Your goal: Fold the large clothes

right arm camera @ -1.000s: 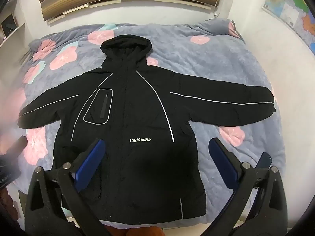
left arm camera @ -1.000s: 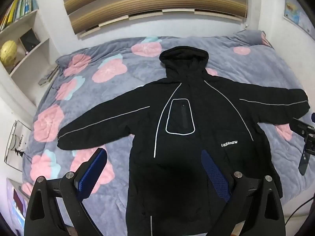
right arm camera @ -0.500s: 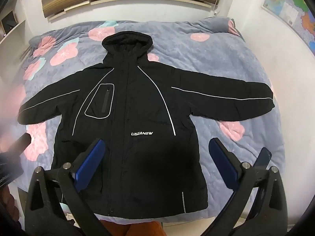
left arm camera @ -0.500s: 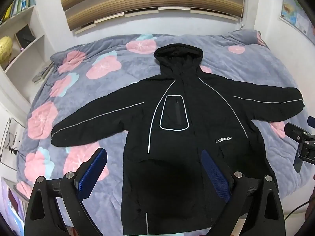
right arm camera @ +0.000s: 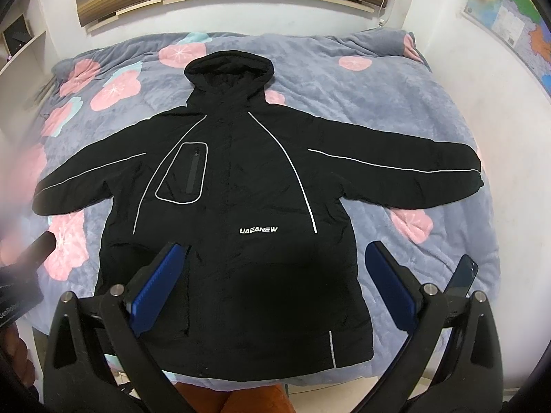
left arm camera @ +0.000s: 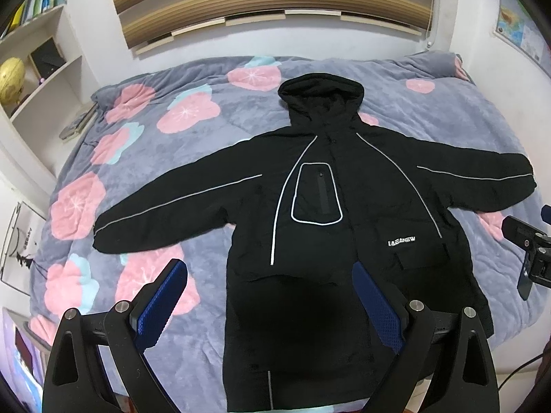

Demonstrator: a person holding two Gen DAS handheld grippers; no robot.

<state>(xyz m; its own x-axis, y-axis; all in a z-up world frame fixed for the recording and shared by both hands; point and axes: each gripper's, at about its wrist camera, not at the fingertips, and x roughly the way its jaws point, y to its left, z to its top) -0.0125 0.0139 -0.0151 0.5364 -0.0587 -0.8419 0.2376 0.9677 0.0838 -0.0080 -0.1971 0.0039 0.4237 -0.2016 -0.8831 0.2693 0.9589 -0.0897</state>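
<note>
you've pulled both tools, left (left arm camera: 270, 301) and right (right arm camera: 272, 284), back above the flat jacket (right arm camera: 241, 213), jaws wide, empty, nothing folded yet.

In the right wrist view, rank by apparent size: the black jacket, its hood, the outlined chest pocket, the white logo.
1. Black jacket
2. Hood
3. Outlined chest pocket
4. White logo
Fisheye distortion does not change this order.

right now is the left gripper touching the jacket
Apart. In the right wrist view the left gripper shows at the left edge over the blanket, with bare blanket between it and the jacket; its own view shows open fingers well above.
</note>
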